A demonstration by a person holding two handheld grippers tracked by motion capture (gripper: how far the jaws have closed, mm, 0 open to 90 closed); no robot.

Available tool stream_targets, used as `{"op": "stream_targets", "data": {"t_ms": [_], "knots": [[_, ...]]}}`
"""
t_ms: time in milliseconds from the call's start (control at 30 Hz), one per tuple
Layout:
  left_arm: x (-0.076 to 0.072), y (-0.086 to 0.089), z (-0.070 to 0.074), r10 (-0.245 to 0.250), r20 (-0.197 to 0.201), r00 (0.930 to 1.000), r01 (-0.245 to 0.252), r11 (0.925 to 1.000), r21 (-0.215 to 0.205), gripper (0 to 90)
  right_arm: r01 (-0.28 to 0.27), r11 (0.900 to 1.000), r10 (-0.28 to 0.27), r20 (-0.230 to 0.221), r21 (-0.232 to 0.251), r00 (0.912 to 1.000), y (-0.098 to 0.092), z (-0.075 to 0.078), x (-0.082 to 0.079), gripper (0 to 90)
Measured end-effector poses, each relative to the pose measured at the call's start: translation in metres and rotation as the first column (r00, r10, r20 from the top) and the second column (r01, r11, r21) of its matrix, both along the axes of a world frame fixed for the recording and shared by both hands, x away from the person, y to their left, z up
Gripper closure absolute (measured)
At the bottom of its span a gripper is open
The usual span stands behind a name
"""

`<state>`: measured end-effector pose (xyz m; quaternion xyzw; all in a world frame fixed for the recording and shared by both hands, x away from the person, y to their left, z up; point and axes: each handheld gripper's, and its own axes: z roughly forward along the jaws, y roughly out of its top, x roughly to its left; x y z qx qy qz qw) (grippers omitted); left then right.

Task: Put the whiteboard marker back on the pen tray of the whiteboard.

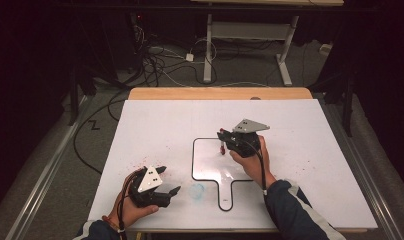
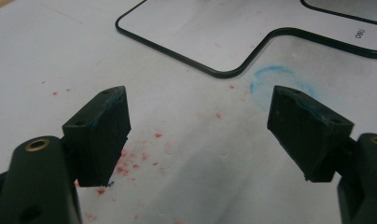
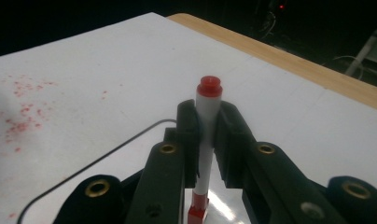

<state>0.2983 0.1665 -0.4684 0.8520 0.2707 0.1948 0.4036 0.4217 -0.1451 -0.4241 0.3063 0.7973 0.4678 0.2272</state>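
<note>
Left gripper (image 1: pixel 165 189): near edge of the table, left of the board's handle; jaws spread wide, nothing between them; in the left gripper view they frame bare white sheet with red specks.
Blue smudge (image 1: pixel 197 190): faint ring on the sheet just right of the left gripper, beside the handle.
Right gripper (image 1: pixel 223 140): over the whiteboard's upper part, jaws clamped on the marker.
Marker (image 3: pixel 206 140): white barrel, red at both ends, pinched upright between the right jaws; its lower end points down at the board.
Whiteboard (image 1: pixel 202 165): small paddle-shaped, black-rimmed, flat at table centre, handle toward the person.
Red specks (image 1: pixel 140 162): scattered on the sheet left of the board.
Table (image 1: pixel 220 93): white sheet over wood; wooden far edge showing.
</note>
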Motion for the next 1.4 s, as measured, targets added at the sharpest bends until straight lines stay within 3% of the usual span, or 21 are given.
{"op": "stream_targets", "data": {"t_ms": [67, 300, 600, 767, 1000, 1100, 1167, 1233, 1400], "knots": [[0.0, 0.0, 0.0, -0.001, 0.002, 1.0, 0.001, 1.0, 0.002, 20.2, 0.033, 0.999, -0.032, 0.027, -0.039, 0.9991, -0.004, 0.001, 0.0, 81.5], [0.001, 0.0, -0.001, 0.002, -0.002, 1.0, -0.002, 0.9999, 0.012, 20.2, 0.046, 0.999, -0.046, 0.009, 0.03, 0.9989, -0.031, 0.008, -0.003, 81.5], [0.002, -0.001, -0.002, 0.014, 0.003, 0.9999, -0.014, 0.9997, 0.02, 20.2, 0.058, 0.997, -0.059, 0.023, 0.043, 0.998, -0.069, 0.034, -0.024, 81.4], [0.004, -0.002, -0.003, 0.021, 0.007, 0.9998, -0.021, 0.9994, 0.027, 20.2, 0.053, 0.996, -0.054, 0.003, 0.066, 0.9986, -0.093, 0.04, -0.036, 81.4], [0.004, -0.003, -0.004, 0.022, 0.005, 0.9998, -0.022, 0.9989, 0.041, 20.2, 0.053, 0.996, -0.053, -0.006, 0.074, 0.9986, -0.111, 0.047, -0.05, 81.3], [0.003, -0.002, -0.004, 0.021, 0.004, 0.9998, -0.021, 0.9988, 0.044, 20.2, 0.058, 0.996, -0.055, -0.051, 0.064, 0.9972, -0.115, 0.048, -0.053, 81.3], [0.002, -0.001, -0.005, 0.024, 0.004, 0.9997, -0.024, 0.9986, 0.048, 20.2, 0.04, 0.998, -0.034, -0.11, 0.053, 0.9934, -0.117, 0.048, -0.053, 81.3], [0.001, 0.0, -0.005, 0.024, -0.001, 0.9997, -0.024, 0.9985, 0.049, 20.2, 0.0, 0.999, 0.007, -0.19, 0.037, 0.9817, -0.117, 0.047, -0.051, 81.2], [-0.001, 0.0, -0.005, 0.021, -0.002, 0.9998, -0.021, 0.9984, 0.052, 20.2, -0.037, 0.999, 0.043, -0.319, 0.026, 0.9467, -0.113, 0.032, -0.039, 81.1]]}}
